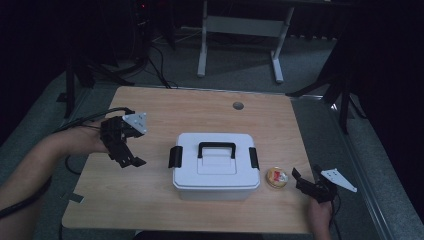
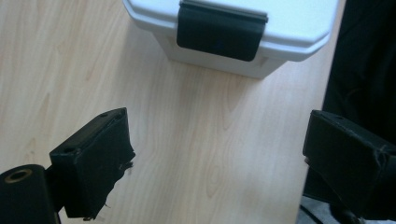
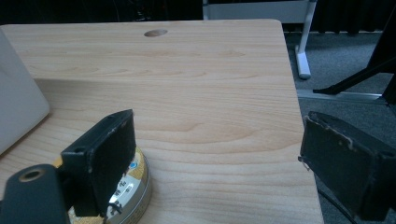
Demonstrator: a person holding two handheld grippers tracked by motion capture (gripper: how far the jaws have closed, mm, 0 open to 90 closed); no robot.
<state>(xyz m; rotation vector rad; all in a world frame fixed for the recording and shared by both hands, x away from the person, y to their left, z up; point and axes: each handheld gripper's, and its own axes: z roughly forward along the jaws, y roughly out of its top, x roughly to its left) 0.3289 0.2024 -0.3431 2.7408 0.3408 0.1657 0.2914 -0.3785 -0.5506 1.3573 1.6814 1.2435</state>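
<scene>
Box [image 1: 216, 167], white, with a black top handle [image 1: 216, 149] and a black latch [image 1: 175, 156] on each short side, stands near the middle of the wooden counter [image 1: 200, 112], its lid shut. Just beside its right end, apart from it, lies a small round tin [image 1: 277, 177] with a yellow and red printed lid. Left claw [image 1: 129, 156], held in a hand [image 1: 87, 141] that enters from the left edge in the high view, hovers over the counter to the left of the box, well apart from it; its jaws are spread wide and hold nothing. In the left gripper view the two black jaws frame bare wood, with one latch [image 2: 221, 32] of the box [image 2: 280, 28] ahead between them. Right claw [image 1: 306, 181], gripped by a hand [image 1: 320, 212] at the near right corner of the counter, sits low just to the right of the tin; its jaws are likewise wide apart and empty. In the right gripper view the left-hand jaw stands over the tin [image 3: 133, 186], hiding part of its lid; whether jaw and tin touch cannot be told, while the other jaw hangs past the counter's right edge. A corner of the box [image 3: 16, 112] appears at the left of that view, and a round cable hole [image 3: 156, 33] lies near the far edge of the counter [image 3: 210, 93]. A grey three-cornered plate [image 1: 136, 121] tops the left claw.
</scene>
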